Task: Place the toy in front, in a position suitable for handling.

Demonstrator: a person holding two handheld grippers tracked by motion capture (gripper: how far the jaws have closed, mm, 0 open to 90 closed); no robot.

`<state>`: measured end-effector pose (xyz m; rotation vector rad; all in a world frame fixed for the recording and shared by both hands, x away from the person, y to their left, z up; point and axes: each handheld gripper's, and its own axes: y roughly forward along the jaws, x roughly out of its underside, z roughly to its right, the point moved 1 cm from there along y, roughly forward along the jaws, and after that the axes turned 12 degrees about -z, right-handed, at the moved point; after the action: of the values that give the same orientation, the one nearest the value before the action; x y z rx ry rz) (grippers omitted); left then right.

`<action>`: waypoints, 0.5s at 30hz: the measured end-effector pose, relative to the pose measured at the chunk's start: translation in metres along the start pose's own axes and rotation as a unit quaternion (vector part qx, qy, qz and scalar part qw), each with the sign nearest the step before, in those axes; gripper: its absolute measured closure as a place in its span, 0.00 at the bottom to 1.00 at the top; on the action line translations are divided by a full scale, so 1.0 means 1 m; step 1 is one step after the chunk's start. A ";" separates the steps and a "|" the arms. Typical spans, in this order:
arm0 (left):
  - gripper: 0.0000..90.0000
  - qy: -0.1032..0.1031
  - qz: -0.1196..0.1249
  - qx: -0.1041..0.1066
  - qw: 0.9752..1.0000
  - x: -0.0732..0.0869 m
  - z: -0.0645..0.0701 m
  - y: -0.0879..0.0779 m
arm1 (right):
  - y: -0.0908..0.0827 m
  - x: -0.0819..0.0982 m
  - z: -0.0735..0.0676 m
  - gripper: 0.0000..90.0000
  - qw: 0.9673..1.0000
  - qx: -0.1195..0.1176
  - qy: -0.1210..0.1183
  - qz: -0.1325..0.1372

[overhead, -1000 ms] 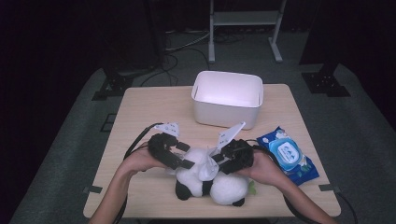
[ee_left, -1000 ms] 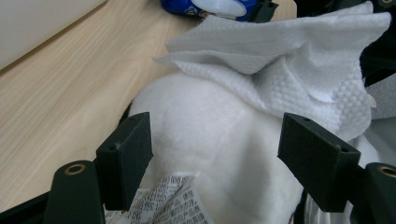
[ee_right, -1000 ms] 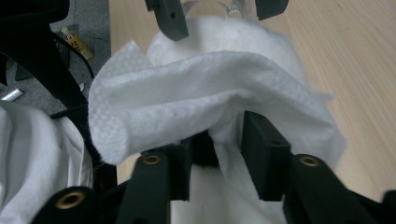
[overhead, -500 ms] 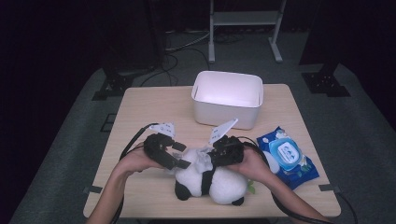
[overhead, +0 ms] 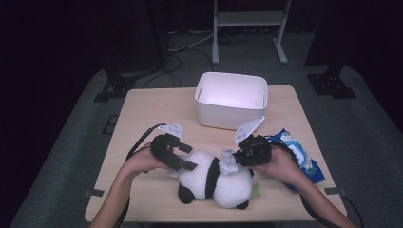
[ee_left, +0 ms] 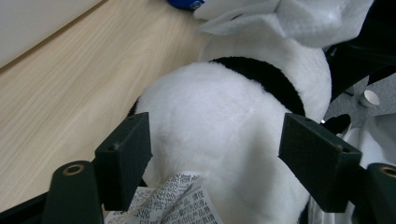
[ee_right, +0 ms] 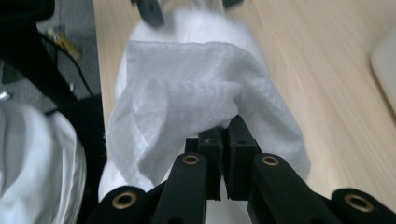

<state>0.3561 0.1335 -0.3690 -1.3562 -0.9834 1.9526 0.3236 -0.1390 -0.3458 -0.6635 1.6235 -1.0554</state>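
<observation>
Right gripper [ee_right: 223, 175] has just closed its jaws on a crumpled white wet wipe [ee_right: 187, 116], held over the black-and-white plush panda [overhead: 214, 178]. Left gripper [ee_left: 215, 154], at the panda's nine o'clock, stands wide around its white body, jaws having just opened further.

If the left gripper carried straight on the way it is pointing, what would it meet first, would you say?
Most likely the panda toy: its white body lies right ahead, between the open jaws of the left gripper, very close by the look of it.
</observation>
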 end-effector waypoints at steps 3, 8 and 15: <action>0.25 0.002 -0.003 0.002 1.000 -0.003 -0.001 0.003 | -0.004 0.012 0.002 0.96 1.000 0.001 0.004 -0.019; 0.22 -0.007 -0.013 0.005 1.000 -0.009 -0.005 0.008 | 0.000 0.021 0.002 0.96 0.999 -0.010 0.001 -0.034; 0.14 -0.015 -0.044 0.014 0.999 -0.012 -0.009 0.016 | 0.020 0.010 -0.005 0.96 0.999 -0.015 -0.024 -0.044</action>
<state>0.3681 0.1172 -0.3778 -1.2508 -1.0080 1.9191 0.3173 -0.1364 -0.3678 -0.7812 1.5820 -1.0728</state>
